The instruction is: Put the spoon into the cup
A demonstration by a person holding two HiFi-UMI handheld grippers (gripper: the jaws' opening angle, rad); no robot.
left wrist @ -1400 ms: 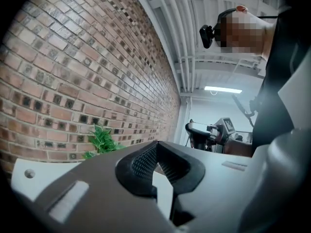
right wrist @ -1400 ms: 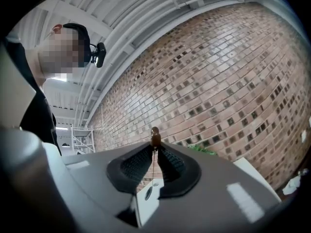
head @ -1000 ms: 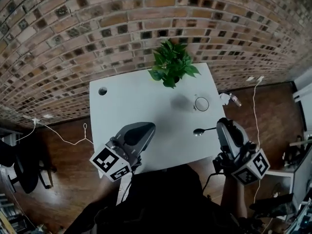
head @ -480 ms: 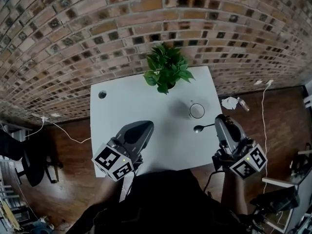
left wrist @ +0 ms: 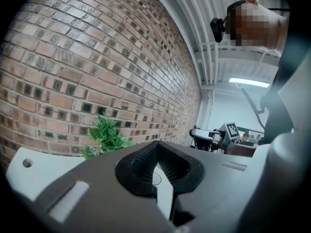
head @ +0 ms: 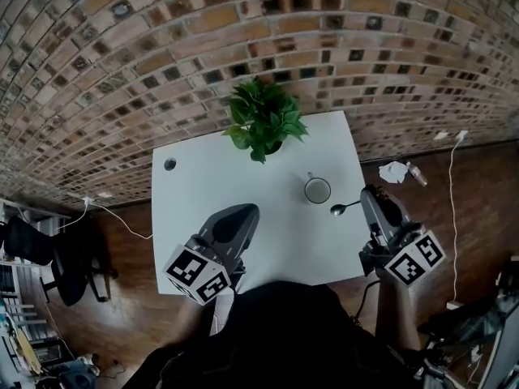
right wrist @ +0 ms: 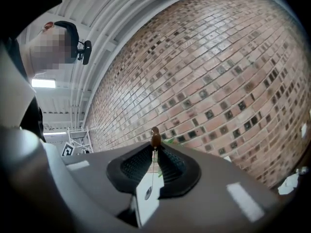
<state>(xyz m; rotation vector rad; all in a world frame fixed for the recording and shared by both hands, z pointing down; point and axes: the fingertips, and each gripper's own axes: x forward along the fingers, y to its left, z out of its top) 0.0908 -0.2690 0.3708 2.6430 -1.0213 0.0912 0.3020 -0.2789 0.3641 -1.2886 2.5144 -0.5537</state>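
Note:
A white cup (head: 317, 190) stands on the white table (head: 203, 193), right of centre. The metal spoon (head: 345, 208) hangs level just right of the cup, its bowl pointing toward the cup. My right gripper (head: 366, 202) is shut on the spoon's handle at the table's right edge. In the right gripper view the spoon (right wrist: 155, 140) pokes out past the closed right gripper (right wrist: 155, 148). My left gripper (head: 246, 211) hovers over the table's front left part, shut and holding nothing. Its tips meet in the left gripper (left wrist: 157, 145) view.
A potted green plant (head: 263, 120) stands at the table's back edge, behind the cup. A cable hole (head: 169, 164) sits in the back left corner. Crumpled paper (head: 395, 171) and a white cable (head: 452, 209) lie on the wooden floor to the right. A brick wall rises behind.
My right gripper has carried the spoon closer to the cup, and the bowl now sits just right of it. The left gripper has shifted a little over the table's front.

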